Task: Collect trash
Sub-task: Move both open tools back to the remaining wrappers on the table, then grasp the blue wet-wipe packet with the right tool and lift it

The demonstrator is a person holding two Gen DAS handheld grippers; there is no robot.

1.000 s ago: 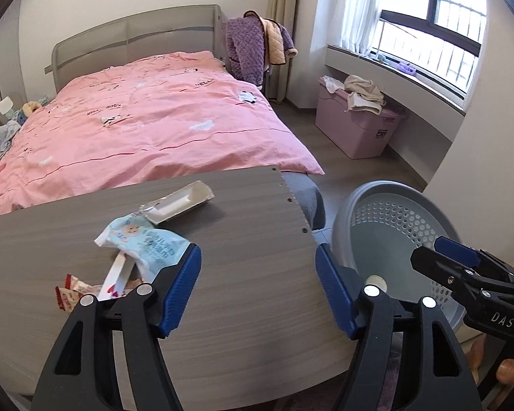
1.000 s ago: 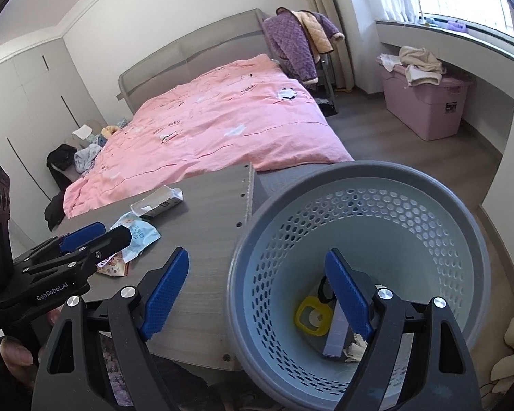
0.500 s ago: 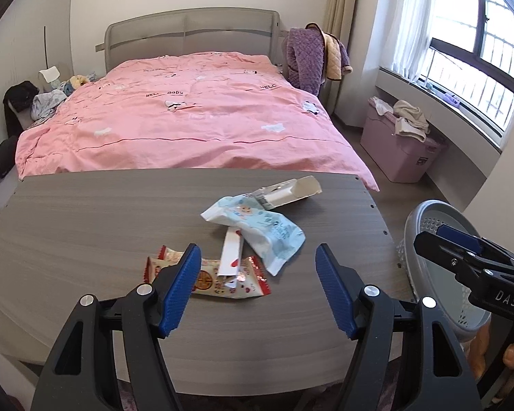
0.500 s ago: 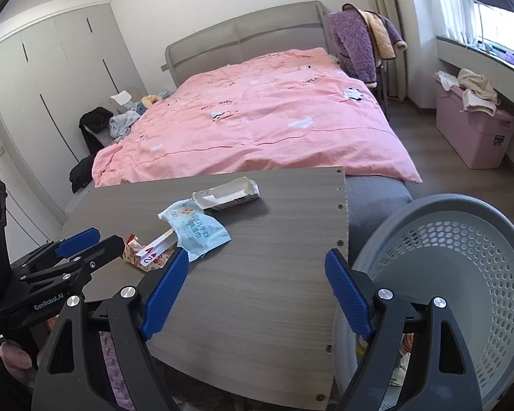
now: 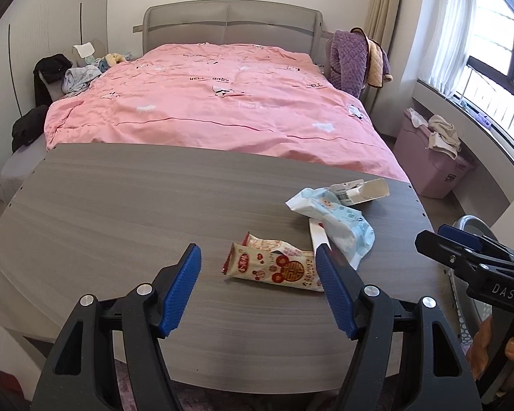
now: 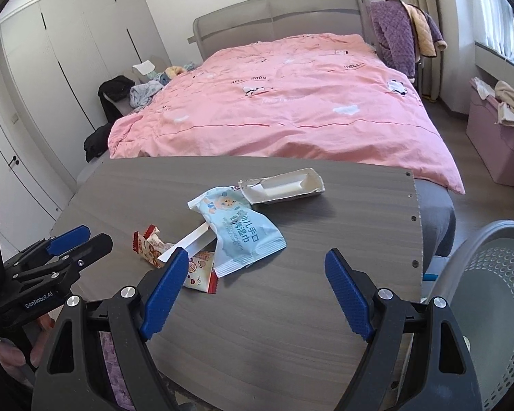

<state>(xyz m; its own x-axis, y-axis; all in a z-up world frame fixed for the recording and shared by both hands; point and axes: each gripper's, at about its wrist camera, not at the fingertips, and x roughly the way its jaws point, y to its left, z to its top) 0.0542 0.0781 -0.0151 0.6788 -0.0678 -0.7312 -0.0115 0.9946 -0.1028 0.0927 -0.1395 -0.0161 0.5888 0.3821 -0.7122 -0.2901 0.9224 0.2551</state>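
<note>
Trash lies on the grey wooden table (image 5: 120,205): a red-and-cream snack wrapper (image 5: 274,267) (image 6: 198,267), a light blue wet-wipe packet (image 5: 339,222) (image 6: 240,229), a white paper strip (image 6: 188,239) and an open white carton (image 5: 363,190) (image 6: 281,186). My left gripper (image 5: 258,291) is open and empty, hovering just short of the snack wrapper. My right gripper (image 6: 253,291) is open and empty, above the table near the packet. The grey perforated bin (image 6: 490,301) stands past the table's right edge.
A bed with a pink duvet (image 5: 216,102) lies behind the table. A pink storage box with clothes (image 5: 435,161) stands by the window. A chair draped with purple clothing (image 5: 353,58) is beside the bed. Wardrobes (image 6: 51,68) line the left wall.
Both grippers swung left, away from the bin and back over the table. The trash pile now lies in front of both grippers. Both stay open and empty.
</note>
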